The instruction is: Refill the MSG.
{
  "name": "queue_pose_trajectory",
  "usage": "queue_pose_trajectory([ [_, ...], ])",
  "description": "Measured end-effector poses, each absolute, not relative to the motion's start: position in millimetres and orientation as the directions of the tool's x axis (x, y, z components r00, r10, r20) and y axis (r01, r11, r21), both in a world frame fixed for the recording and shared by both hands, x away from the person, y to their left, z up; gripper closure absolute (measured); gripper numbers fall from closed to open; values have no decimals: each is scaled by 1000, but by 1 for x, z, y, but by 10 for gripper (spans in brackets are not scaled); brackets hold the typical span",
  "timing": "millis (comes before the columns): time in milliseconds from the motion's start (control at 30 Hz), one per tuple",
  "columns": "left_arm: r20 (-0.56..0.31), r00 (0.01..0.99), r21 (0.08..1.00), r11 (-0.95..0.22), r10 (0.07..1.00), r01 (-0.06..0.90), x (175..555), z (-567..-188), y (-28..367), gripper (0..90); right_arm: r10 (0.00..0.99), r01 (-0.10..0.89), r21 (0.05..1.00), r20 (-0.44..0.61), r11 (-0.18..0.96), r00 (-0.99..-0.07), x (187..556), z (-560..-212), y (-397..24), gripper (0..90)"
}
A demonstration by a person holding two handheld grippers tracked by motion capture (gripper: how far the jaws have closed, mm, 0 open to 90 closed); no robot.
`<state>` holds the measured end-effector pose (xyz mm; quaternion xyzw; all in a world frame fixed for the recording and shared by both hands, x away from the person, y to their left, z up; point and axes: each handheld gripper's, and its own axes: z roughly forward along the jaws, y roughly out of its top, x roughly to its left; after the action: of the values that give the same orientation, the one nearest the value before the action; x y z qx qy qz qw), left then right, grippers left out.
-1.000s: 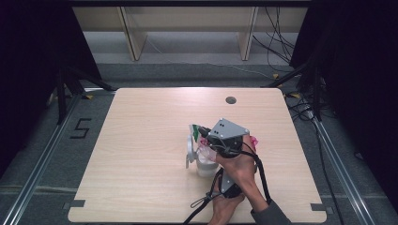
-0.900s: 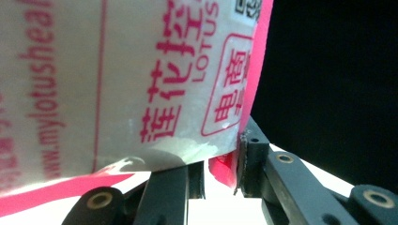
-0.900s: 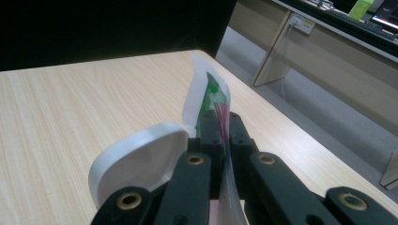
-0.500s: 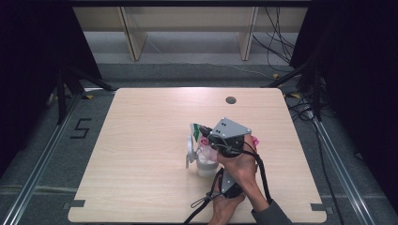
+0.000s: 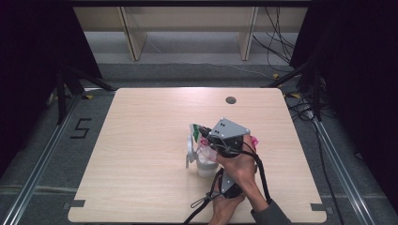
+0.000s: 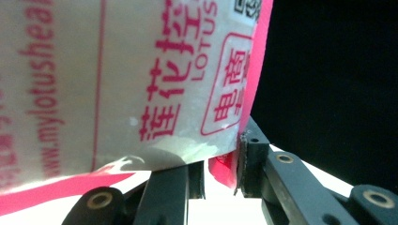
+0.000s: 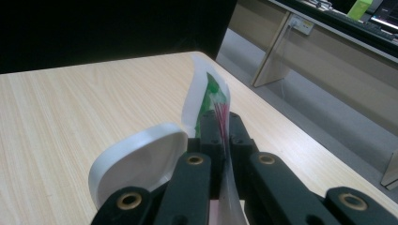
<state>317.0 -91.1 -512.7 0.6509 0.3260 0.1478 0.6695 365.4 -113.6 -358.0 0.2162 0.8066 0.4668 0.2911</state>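
A soft white packet [image 6: 117,84] with pink print sits between the table and my hands, right of the table's middle [image 5: 205,151]. My left gripper [image 6: 220,171] is shut on the packet's pink lower edge; in the high view its body [image 5: 228,185] lies under a hand. My right gripper [image 7: 220,126], the one with the grey plate, is shut on a thin white, green and pink flap [image 7: 206,93] that stands up from the packet [image 5: 194,130]. A round white lid [image 7: 141,159] stands open beside the right gripper's jaws [image 5: 189,149].
The wooden table [image 5: 141,140] spreads wide to the left and back of the packet. A dark round hole [image 5: 230,100] lies near the far edge. Cables [image 5: 206,204] trail off the near edge. Shelf legs [image 5: 133,37] stand on the floor beyond.
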Motion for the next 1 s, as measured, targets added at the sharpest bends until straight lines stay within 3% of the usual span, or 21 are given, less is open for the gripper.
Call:
queue_pose_trajectory([
  [1000,-243,750,967,98,615,233,317,-512,-90,758,630,96,878,-255,469,-734,364,-360,-111,894],
])
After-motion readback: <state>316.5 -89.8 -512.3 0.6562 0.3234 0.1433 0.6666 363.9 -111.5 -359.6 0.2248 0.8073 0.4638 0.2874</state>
